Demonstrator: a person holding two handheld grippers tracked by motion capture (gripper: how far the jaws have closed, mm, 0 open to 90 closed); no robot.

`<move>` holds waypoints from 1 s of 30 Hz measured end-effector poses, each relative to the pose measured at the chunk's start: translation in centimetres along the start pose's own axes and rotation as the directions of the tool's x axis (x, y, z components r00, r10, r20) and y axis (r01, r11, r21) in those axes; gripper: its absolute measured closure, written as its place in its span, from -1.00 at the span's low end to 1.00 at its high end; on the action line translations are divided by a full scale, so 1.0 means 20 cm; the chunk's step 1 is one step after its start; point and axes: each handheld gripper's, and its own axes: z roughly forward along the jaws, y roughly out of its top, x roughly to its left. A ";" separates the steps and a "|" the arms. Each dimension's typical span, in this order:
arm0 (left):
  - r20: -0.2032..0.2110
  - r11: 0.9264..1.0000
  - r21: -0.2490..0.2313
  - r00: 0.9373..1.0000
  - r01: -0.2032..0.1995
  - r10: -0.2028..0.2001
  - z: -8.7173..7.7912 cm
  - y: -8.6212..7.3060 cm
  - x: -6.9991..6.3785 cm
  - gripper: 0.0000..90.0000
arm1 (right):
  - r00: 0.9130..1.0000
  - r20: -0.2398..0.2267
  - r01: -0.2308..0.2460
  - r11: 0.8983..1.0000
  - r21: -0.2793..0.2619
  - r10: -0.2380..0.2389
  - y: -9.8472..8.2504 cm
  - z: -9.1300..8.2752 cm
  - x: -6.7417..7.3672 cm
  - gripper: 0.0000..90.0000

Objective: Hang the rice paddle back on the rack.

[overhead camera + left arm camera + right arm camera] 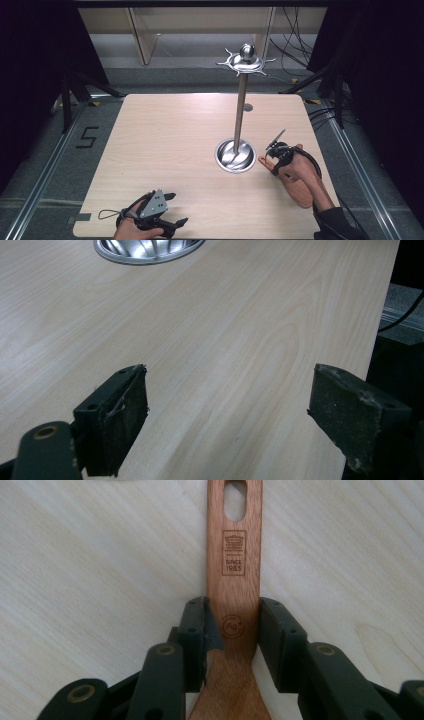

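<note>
Lying flat on table [165, 145], wooden spatula [234, 580] sits between jaws of right tool [232, 630] — both pads pressed against sides of handle, just below handle's hanging hole. In high view, spatula [299, 192] near table's right edge, just right of round metal base of rack [235, 156], broad blade under person's right hand. Left tool [227, 405] near table's front edge, jaws wide — nothing between them, well apart from spatula.

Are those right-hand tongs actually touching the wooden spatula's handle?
Touching. In the right gripper view, the right tongs have both black pads pressed flat against the two edges of the wooden spatula handle, with no gap on either side.
</note>
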 end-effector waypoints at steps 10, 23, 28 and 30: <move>0.005 1.000 -0.006 1.000 0.002 -0.002 0.00 0.00 0.00 -0.66 | 1.000 0.015 0.018 0.997 -0.070 -0.017 -0.06 -0.05 -0.02 0.47; 0.002 1.000 -0.010 1.000 0.003 -0.003 0.01 0.00 0.00 -0.66 | 0.999 0.033 0.004 0.967 -0.254 0.005 -0.18 -0.27 -0.03 0.47; -0.005 1.000 0.000 1.000 -0.011 0.011 0.01 0.00 0.00 -0.66 | 0.998 0.044 -0.020 0.945 -0.326 0.036 -0.23 -0.33 -0.04 0.47; 0.005 1.000 0.003 1.000 -0.012 0.012 0.01 0.00 0.00 -0.66 | 0.998 0.041 -0.022 0.939 -0.344 0.038 -0.26 -0.36 -0.05 0.47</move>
